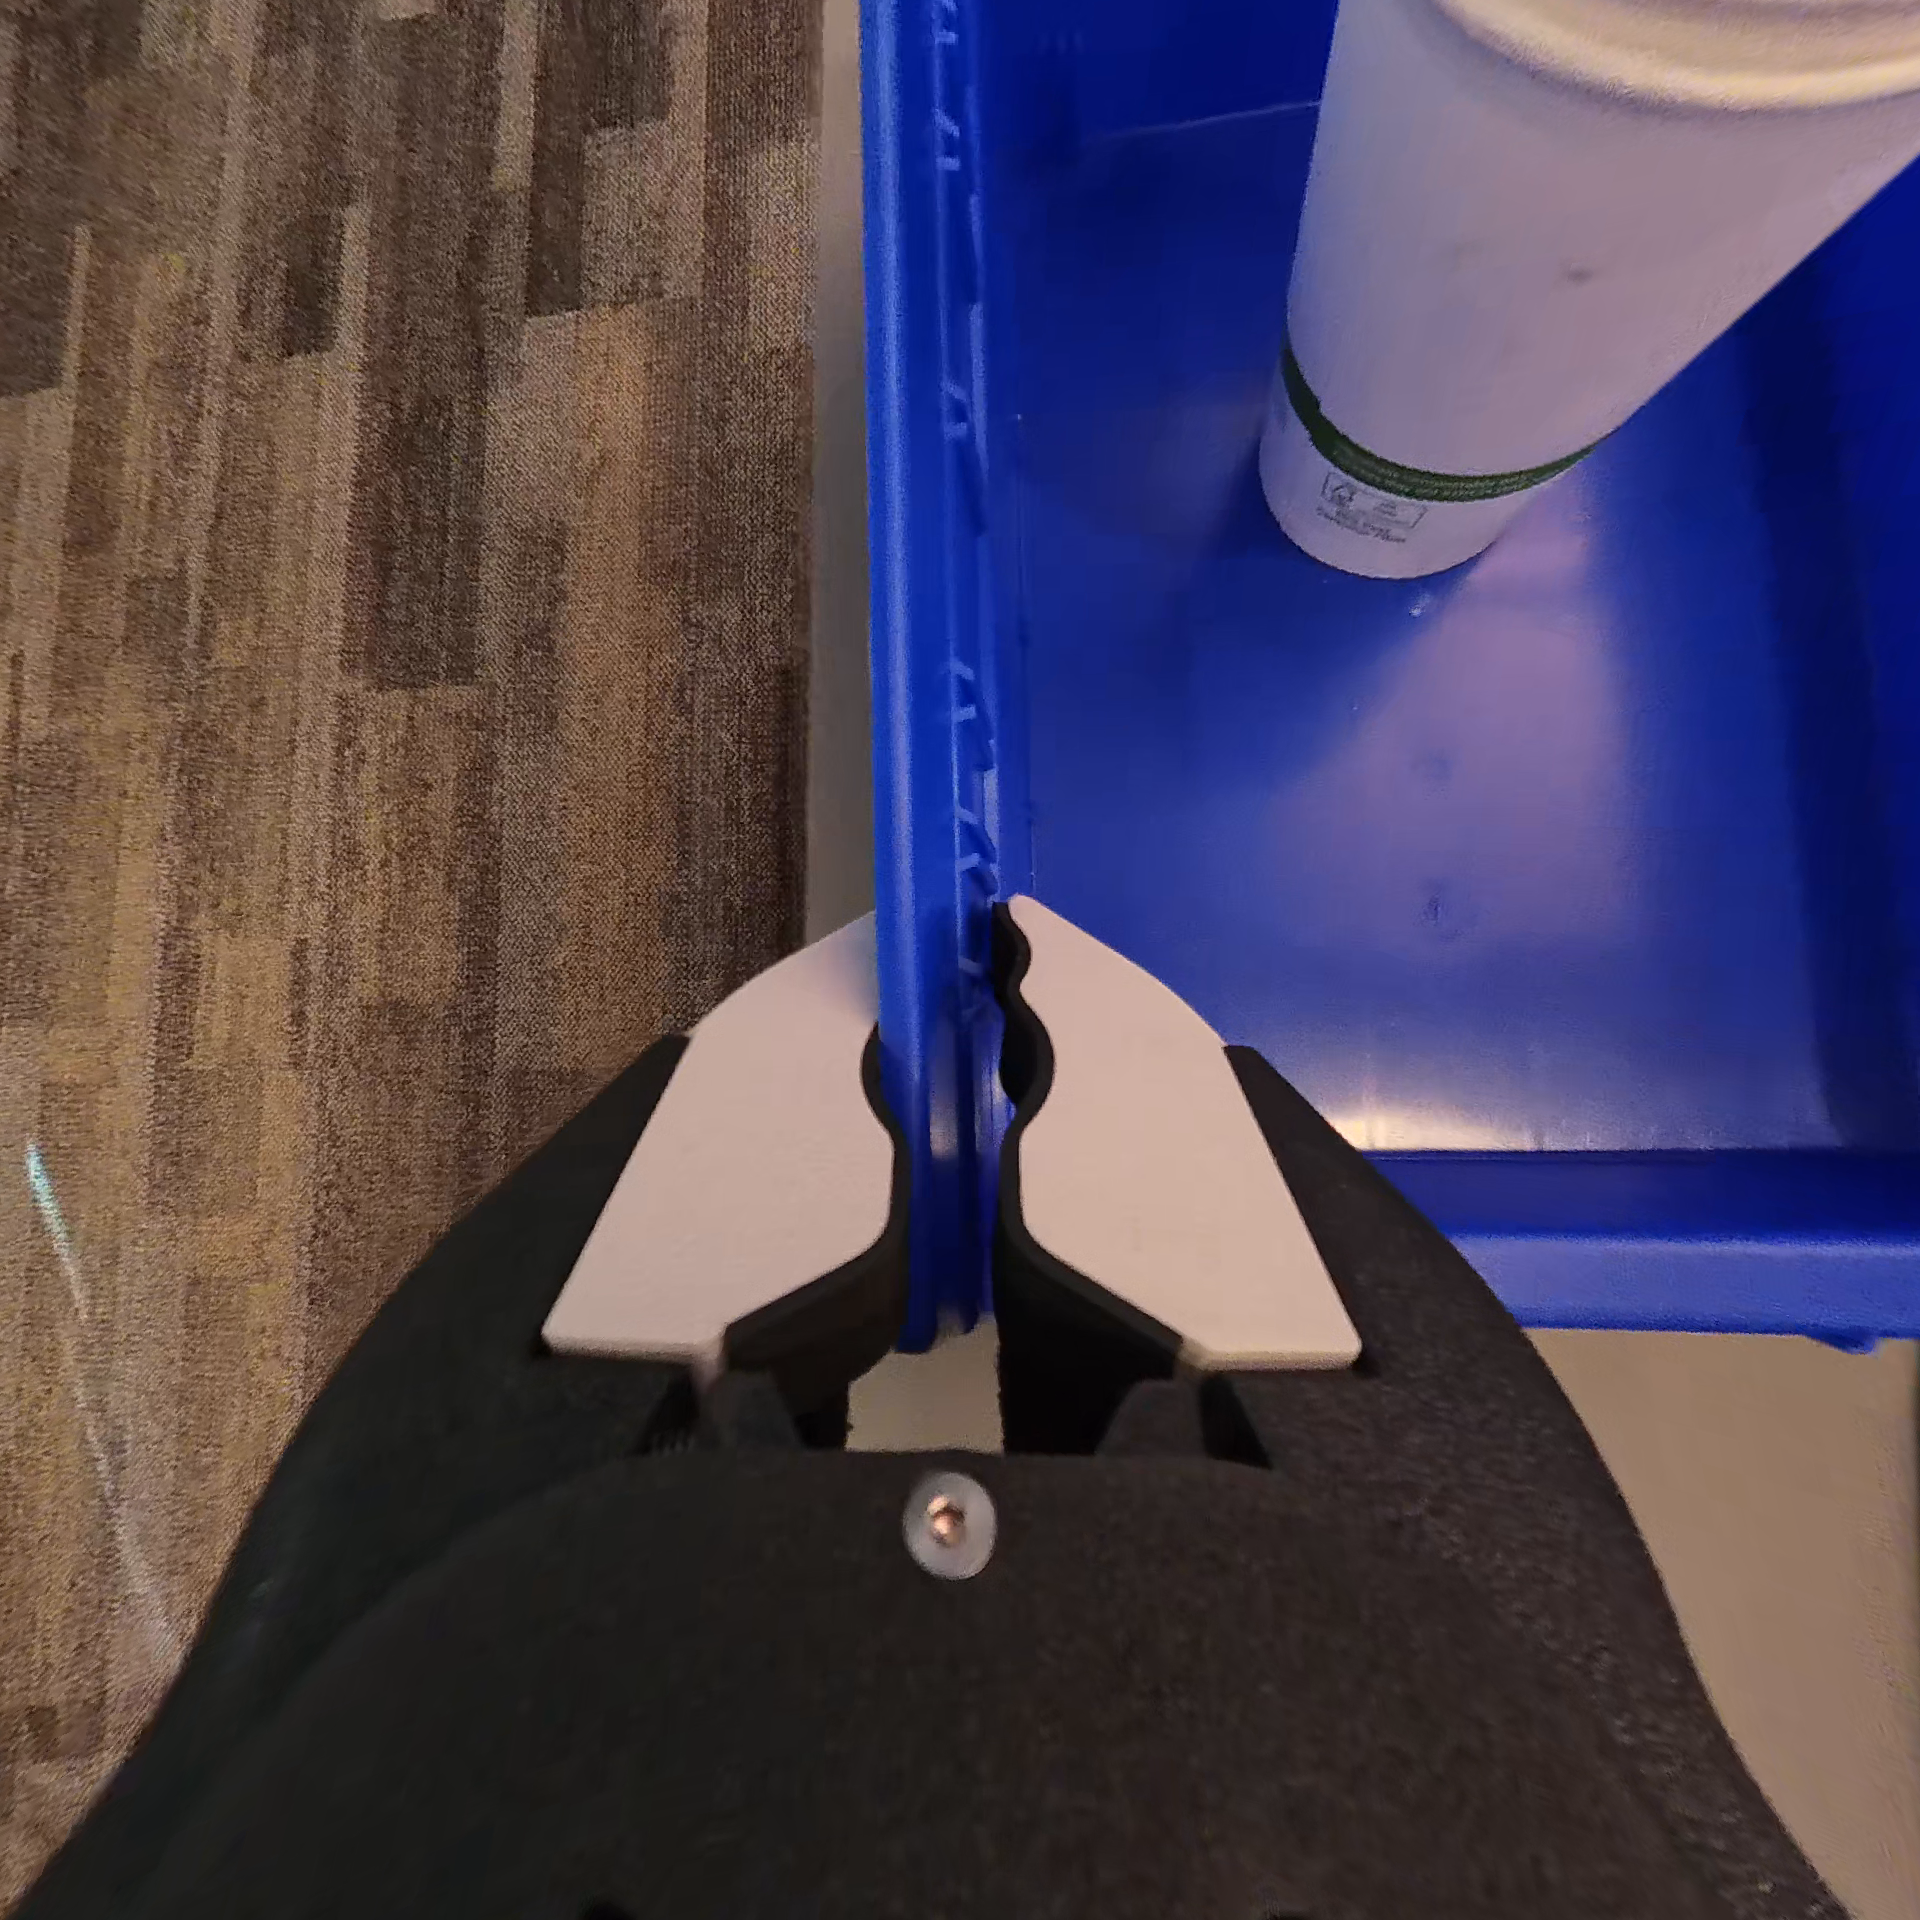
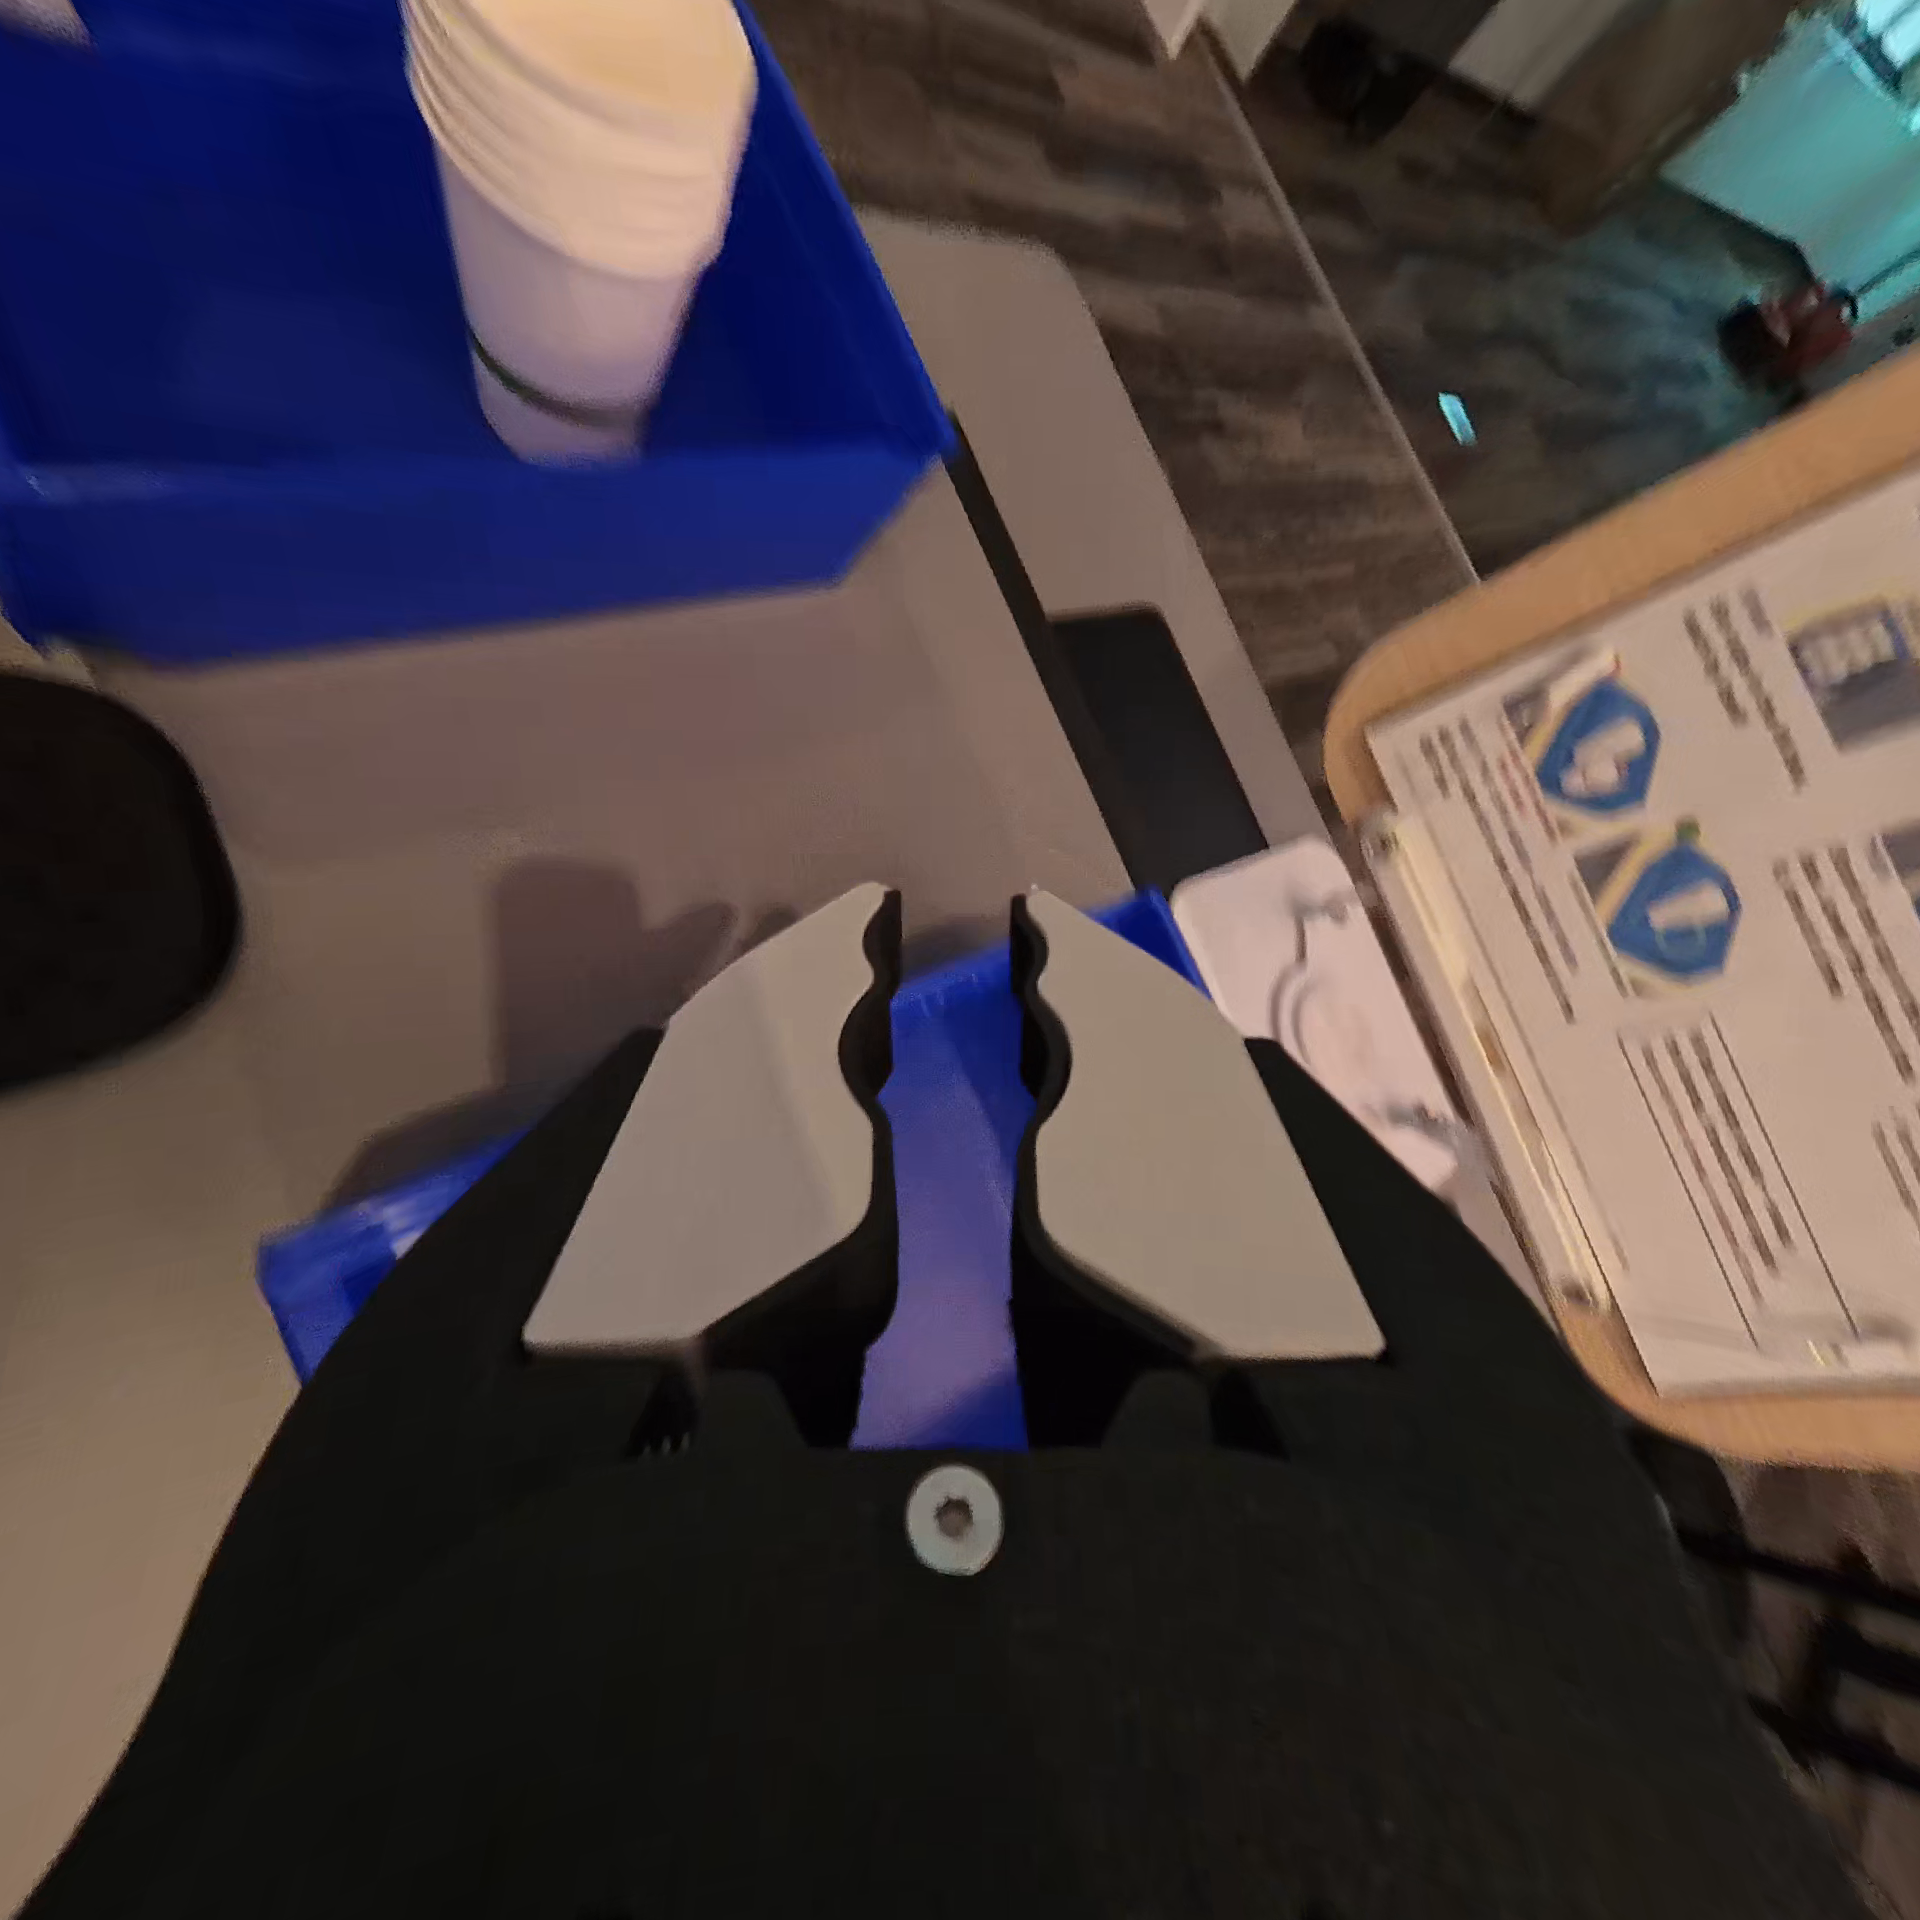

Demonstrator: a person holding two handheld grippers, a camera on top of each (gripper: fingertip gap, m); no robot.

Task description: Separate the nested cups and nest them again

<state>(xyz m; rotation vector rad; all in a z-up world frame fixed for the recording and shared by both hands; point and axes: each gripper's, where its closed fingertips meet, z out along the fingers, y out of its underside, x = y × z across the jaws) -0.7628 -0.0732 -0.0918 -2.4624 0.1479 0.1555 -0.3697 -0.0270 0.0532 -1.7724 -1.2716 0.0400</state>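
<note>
Two grippers, two jobs. Left gripper (image 1: 940, 920) clamped on the blue bin (image 1: 1299, 831) wall, steadying it. Right gripper (image 2: 956, 904) hung empty, jaws slightly apart, over a second blue bin (image 2: 951, 1049), well short of the cup stack (image 2: 582, 239) standing upright inside the held bin. Probably best: kept that wall pinned, pinched only the top rim, pulled straight up.
</note>
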